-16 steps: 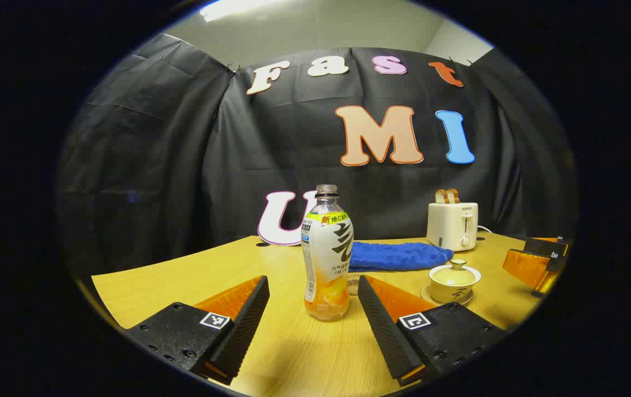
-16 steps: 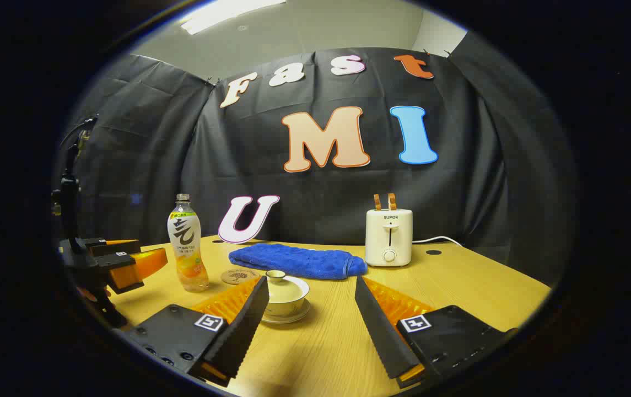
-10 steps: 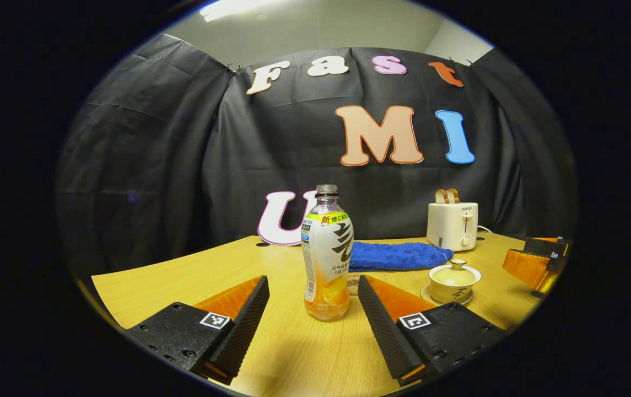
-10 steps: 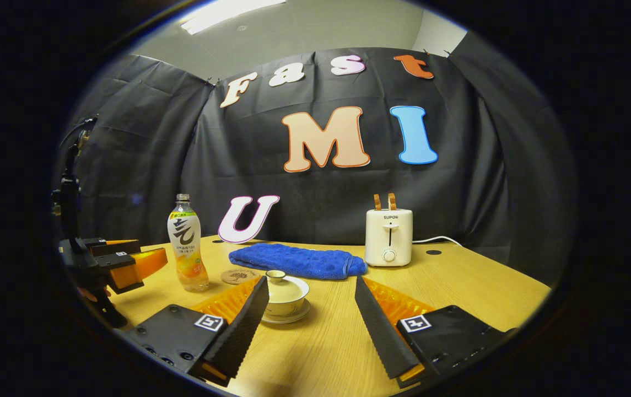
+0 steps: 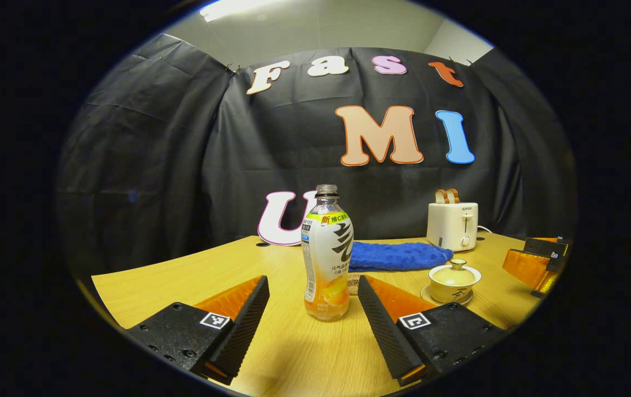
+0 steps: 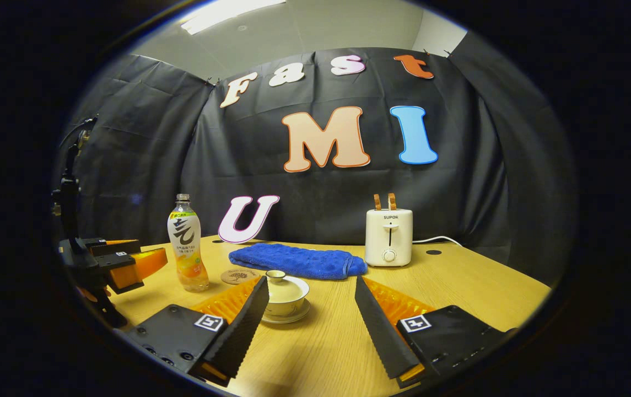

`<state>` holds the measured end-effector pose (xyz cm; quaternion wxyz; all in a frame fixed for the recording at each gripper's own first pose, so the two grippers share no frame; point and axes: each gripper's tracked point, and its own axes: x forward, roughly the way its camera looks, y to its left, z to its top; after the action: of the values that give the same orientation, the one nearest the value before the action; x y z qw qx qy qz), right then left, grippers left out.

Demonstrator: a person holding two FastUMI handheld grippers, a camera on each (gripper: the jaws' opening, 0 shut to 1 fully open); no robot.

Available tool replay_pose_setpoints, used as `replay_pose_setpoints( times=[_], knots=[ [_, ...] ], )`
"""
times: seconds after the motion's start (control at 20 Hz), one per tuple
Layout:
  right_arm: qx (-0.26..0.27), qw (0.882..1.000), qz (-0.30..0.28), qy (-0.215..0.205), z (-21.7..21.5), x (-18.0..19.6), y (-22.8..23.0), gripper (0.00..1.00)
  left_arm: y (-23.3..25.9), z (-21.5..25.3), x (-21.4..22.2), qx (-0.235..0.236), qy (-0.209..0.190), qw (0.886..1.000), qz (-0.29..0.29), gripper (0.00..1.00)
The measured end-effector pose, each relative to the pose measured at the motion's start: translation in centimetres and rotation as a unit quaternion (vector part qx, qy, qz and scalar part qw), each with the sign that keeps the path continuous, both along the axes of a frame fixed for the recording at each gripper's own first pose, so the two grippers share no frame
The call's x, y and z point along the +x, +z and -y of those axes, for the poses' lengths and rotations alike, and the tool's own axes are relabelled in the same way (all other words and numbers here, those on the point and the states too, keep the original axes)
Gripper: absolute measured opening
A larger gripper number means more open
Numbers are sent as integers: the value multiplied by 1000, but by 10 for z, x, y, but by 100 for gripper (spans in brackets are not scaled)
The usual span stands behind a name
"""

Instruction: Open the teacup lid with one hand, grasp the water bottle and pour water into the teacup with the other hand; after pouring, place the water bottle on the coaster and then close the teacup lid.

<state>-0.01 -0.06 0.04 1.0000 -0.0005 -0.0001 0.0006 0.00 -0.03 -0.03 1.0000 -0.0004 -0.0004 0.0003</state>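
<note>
While untouched, water bottle [image 5: 327, 255] between left hand-held gripper [image 5: 313, 309] fingers.

Bare wooden table [image 5: 194, 270] lies open left of the upright clear plastic bottle with white label [image 5: 326, 253]. A folded blue towel [image 6: 296, 260] and cream toaster [image 6: 388, 237] line the back. Bare tabletop lies between the round cork coaster [image 6: 239, 275] and the lidded cream teacup [image 6: 286, 292].

We see black cloth wall [image 6: 144, 165] ahead, wooden table [image 6: 475, 286] beneath, ceiling light strip [image 6: 227, 11] overhead, grey ceiling.
</note>
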Motion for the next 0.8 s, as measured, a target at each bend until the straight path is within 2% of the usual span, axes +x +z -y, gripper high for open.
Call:
replay_pose_setpoints(
  times=[0.35,0.4,0.5,0.7,0.8],
  knots=[
    [0,1000,0,-1,0,1,0,99,0,0,0,0,0,1000,0,95],
    [0,1000,0,0,0,0,0,96,0,0,0,0,0,1000,0,95],
    [0,1000,0,4,-1,0,0,96,0,0,0,0,0,1000,0,95],
    [2,999,-2,34,-11,2,0,99,0,0,0,0,0,1000,1,95],
    [3,999,-4,46,-18,10,-1,96,0,0,0,0,0,1000,0,95]
  ],
)
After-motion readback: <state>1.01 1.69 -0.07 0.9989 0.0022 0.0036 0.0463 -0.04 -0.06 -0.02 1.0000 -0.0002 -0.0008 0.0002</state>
